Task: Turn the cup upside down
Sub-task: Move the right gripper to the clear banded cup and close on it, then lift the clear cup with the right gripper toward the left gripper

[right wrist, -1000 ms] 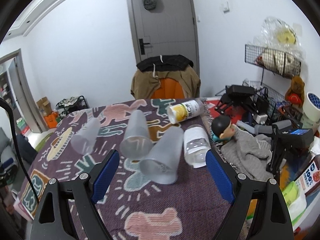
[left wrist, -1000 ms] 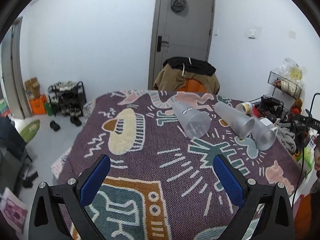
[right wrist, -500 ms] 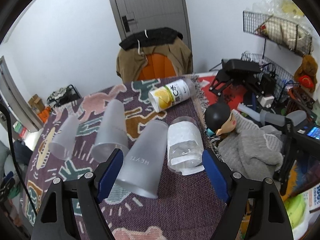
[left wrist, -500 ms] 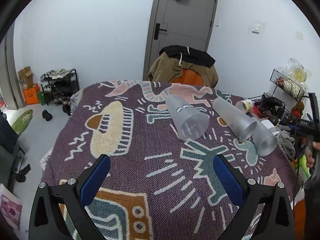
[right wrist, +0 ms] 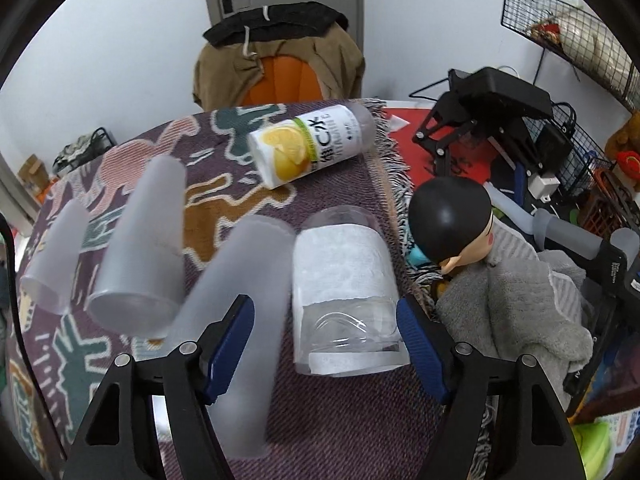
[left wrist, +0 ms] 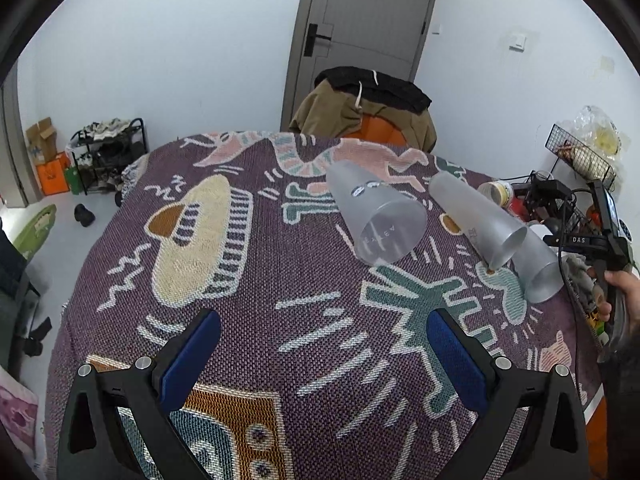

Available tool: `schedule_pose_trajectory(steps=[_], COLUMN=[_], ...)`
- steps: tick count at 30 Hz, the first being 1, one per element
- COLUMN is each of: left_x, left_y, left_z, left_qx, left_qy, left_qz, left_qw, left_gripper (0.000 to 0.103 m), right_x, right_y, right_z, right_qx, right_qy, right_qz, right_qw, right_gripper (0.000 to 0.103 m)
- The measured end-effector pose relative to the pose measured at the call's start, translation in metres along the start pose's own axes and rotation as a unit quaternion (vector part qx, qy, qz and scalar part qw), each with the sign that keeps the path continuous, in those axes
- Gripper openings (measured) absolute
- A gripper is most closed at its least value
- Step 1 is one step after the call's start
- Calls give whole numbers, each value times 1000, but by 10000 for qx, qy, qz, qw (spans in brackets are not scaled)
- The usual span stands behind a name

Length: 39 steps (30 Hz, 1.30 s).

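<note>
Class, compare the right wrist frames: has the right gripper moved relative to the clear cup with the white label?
Yes. The right gripper has closed in on the clear labelled cup, whose mouth end now lies between its open jaws; earlier it lay farther ahead.

Left gripper (left wrist: 323,344): two black angular arms with triangular cut-outs, silver screw heads near the finger roots, blue ribbed pads (left wrist: 191,356) on the inner faces. Right gripper (right wrist: 325,336): same build, black arms, silver screws, blue ribbed pads (right wrist: 228,344); a thin black cable runs along the frame edge at 9 o'clock. In the left view at 3 o'clock, a bare-skinned hand (left wrist: 618,300) grips a black handle marked "DAS", dark sleeve below.
</note>
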<state>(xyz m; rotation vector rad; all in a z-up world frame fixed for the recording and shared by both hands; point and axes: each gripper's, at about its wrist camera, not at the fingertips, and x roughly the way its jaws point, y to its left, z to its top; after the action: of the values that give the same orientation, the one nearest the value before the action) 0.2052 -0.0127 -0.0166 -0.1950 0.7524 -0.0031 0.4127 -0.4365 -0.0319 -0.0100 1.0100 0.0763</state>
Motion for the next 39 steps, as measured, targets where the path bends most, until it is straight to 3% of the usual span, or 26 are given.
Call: schedule_pose_trajectory(steps=[4, 6, 19, 28, 39], left_x=[6, 5, -16, -39, -64], left_y=[2, 3, 7, 21, 44], left_z=[0, 0, 4, 1, -5], left_qx=[-67, -80, -45, -73, -144], left_qy=[60, 46, -123, -215, -329], left_qz=[-15, -26, -7, 41, 81], left_qw=[10000, 10000, 9999, 9997, 9993], left_gripper=[103, 103, 103, 103, 103], right_x=[19, 22, -37, -103, -149], right_y=[-5, -8, -9, 27, 94], right_z=[-1, -2, -6, -13, -30], right_qx=[23, 43, 160, -152, -592], right_qy=[321, 356, -166, -580, -682], right_qz=[-131, -140, 251, 676, 1063], right_qw=[9994, 9993, 9994, 9959, 9902], right_gripper=[74, 65, 63, 63, 63])
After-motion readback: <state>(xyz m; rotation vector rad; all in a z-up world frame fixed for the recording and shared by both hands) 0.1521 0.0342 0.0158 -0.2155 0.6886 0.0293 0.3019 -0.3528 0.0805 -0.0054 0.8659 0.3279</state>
